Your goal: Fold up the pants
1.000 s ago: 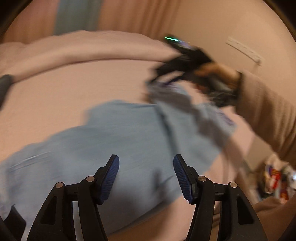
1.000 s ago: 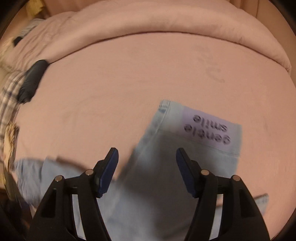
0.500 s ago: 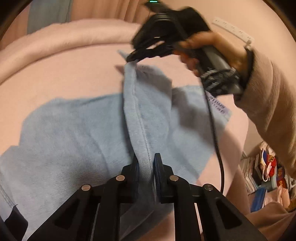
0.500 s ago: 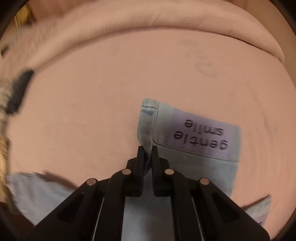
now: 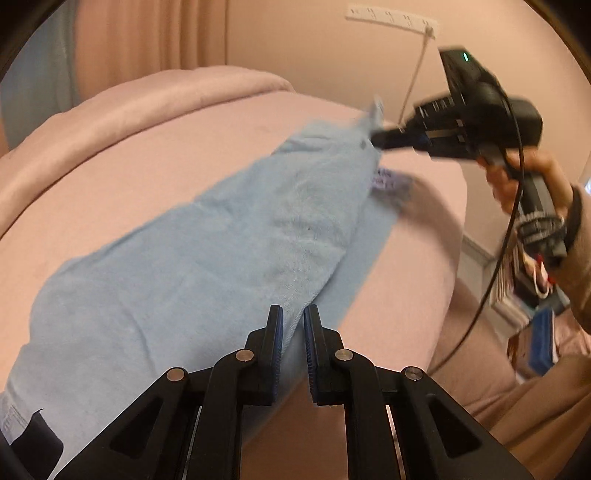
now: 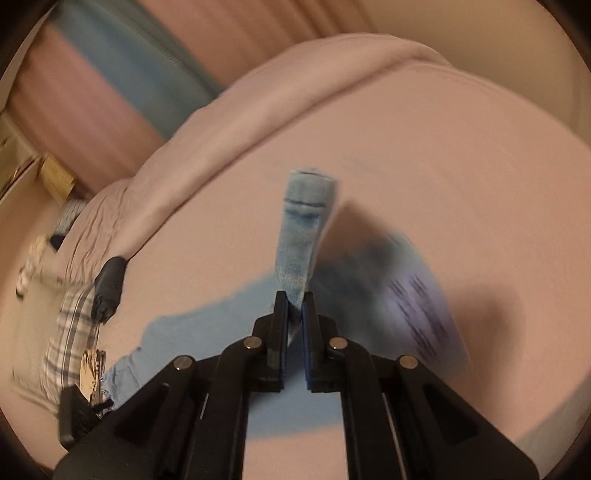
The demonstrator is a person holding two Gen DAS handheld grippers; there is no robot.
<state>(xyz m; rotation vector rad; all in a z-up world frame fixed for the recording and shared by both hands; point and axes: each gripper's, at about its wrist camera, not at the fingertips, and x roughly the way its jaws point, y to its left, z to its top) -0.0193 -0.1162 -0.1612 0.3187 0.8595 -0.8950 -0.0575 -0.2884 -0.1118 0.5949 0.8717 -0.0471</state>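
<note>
Light blue pants (image 5: 207, 266) lie across a pink bed (image 5: 147, 155), folded over lengthwise. My left gripper (image 5: 293, 332) is shut on the near edge of the pants. My right gripper (image 5: 380, 138) shows in the left wrist view at the far end, shut on the waistband corner and holding it up. In the right wrist view, my right gripper (image 6: 294, 310) pinches a strip of waistband (image 6: 304, 225) that sticks up between the fingers. A purple printed label (image 6: 421, 310) on the pants is blurred to the right.
A rolled pink duvet (image 5: 147, 99) lies along the far side of the bed. A dark object (image 6: 109, 284) and plaid cloth (image 6: 70, 332) lie at the bed's left edge. Clutter (image 5: 535, 332) sits on the floor to the right. A power strip (image 5: 391, 16) hangs on the wall.
Both grippers closed on the pants a second ago. Since then they have lifted and carried the gripped edge across, folding the pants over lengthwise; the right gripper moved farther away.
</note>
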